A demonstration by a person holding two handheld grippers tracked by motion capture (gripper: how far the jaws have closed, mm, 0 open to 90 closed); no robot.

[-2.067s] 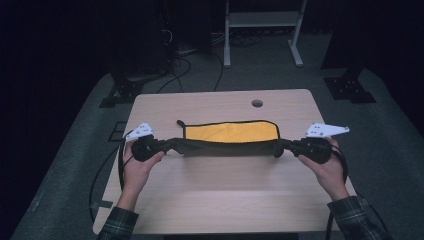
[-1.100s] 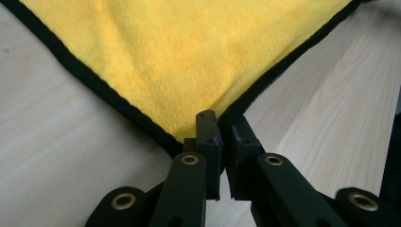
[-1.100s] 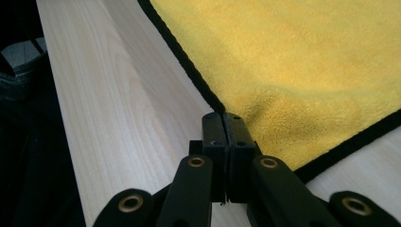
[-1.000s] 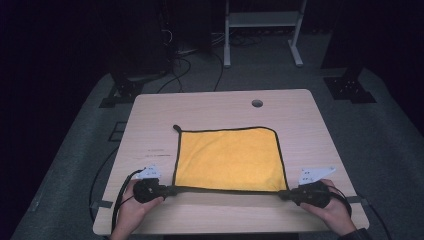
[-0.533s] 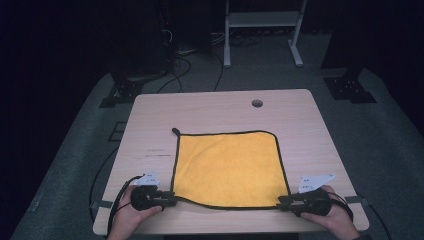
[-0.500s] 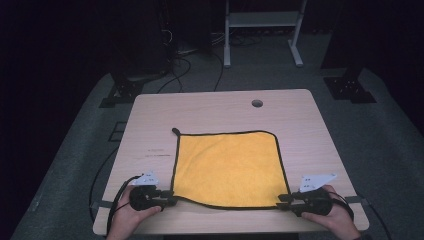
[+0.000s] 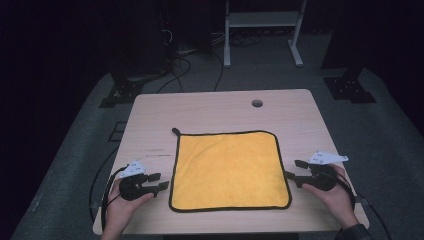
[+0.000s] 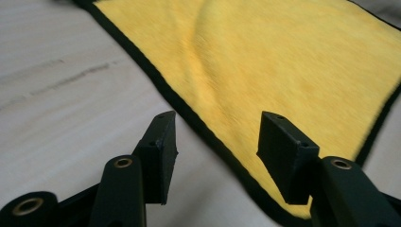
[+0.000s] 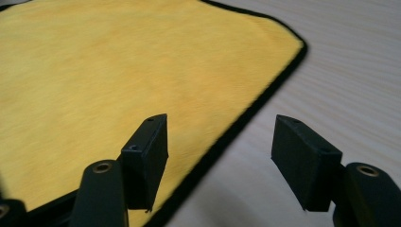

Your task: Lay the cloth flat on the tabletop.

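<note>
Cloth: yellow cloth [image 7: 229, 170] lies flat, spread mid-bench, black hem all round.
Left gripper [image 7: 161, 183]: jaws spread, just opened, off the near-left hem, gripping nothing.
Right gripper [image 7: 292, 169]: jaws spread, just opened, beside right hem.
Bench [image 7: 220, 107]: bare wood behind and at both sides.

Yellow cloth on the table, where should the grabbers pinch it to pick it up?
Best guess: pinch the cloth at its two near corners, on the black hem. It lies flat and spread, so only the edges give the jaws something to slip under. The left gripper could come in low from the left side, the right gripper from the right; both have just been opening, nothing between their jaws.
</note>
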